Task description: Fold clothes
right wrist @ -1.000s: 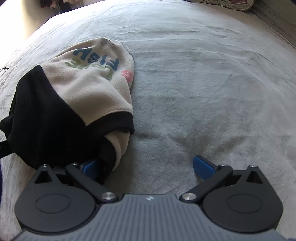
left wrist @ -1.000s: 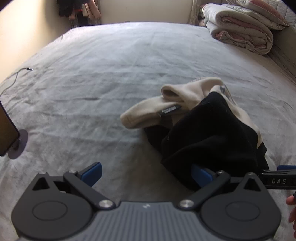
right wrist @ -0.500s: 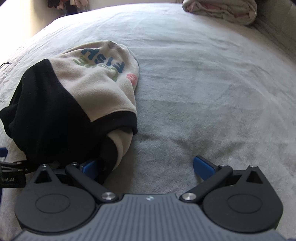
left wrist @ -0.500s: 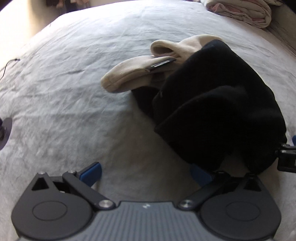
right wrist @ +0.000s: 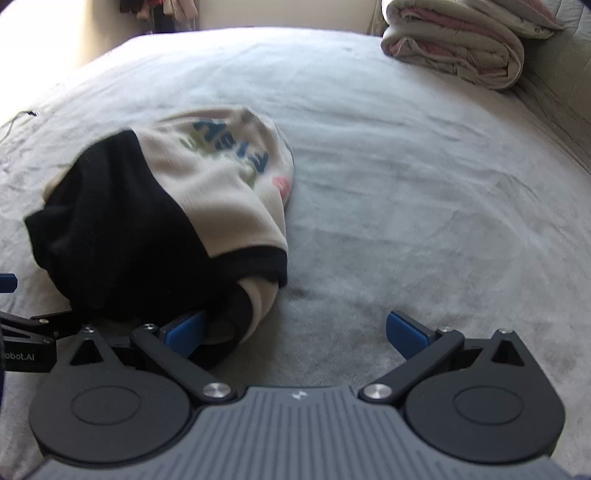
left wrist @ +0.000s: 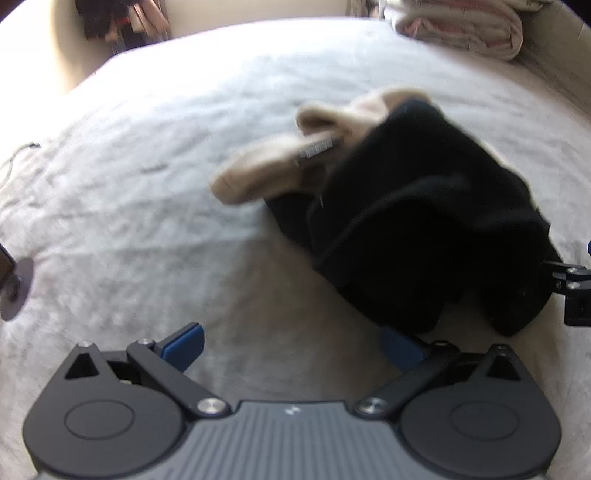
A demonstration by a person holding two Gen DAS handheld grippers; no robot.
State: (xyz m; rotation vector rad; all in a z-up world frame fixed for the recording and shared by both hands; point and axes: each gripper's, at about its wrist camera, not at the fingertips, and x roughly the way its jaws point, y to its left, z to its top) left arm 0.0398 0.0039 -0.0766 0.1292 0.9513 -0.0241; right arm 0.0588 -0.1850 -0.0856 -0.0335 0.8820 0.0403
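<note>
A cream and black fleece garment [left wrist: 417,214] lies bunched on the grey bed [left wrist: 184,147]. In the right wrist view the same garment [right wrist: 162,221] shows blue, green and pink print on its cream part. My left gripper [left wrist: 291,343] is open, with its right blue pad at the garment's black near edge. My right gripper [right wrist: 295,330] is open too. Its left blue pad [right wrist: 184,330] touches the black hem, and nothing sits between the fingers. Each gripper shows at the edge of the other's view.
A folded quilt [right wrist: 458,40] lies at the bed's far right, by the headboard side. Dark clothes [left wrist: 122,18] hang at the far wall. A cable [right wrist: 22,116] trails on the bed's left. A small dark stand [left wrist: 14,284] sits at the left edge.
Both views tilted up and pulled back slightly, so the far wall and quilt show again. The garment shifted a little and is motion-blurred. Both grippers stayed open.
</note>
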